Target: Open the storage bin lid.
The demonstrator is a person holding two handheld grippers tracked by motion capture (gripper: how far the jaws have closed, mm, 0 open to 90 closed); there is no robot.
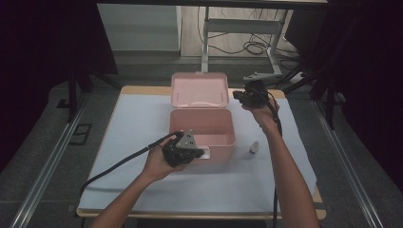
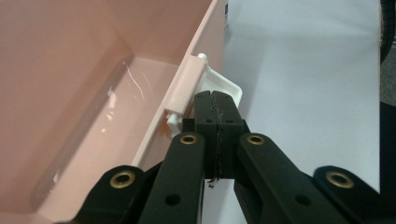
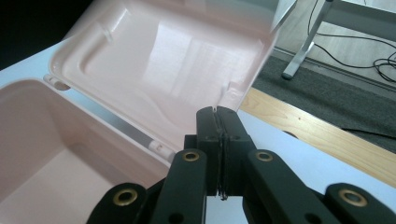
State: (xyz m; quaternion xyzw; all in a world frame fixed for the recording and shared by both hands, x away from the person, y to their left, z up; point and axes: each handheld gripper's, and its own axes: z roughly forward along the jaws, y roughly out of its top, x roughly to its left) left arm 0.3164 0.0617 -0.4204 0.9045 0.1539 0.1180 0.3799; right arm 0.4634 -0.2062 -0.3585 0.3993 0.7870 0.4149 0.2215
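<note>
Centrally, glossy pink box, lid upright, left gripper and right gripper fingers clenched empty

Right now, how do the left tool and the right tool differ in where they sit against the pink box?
The left tool sits low at the white latch on the front wall of the pink box; the right tool is raised at the right edge of the open lid. The left tool's tip lies against the latch; whether the right tool touches the lid I cannot tell. Both tools are shut with nothing between the jaws.
</note>
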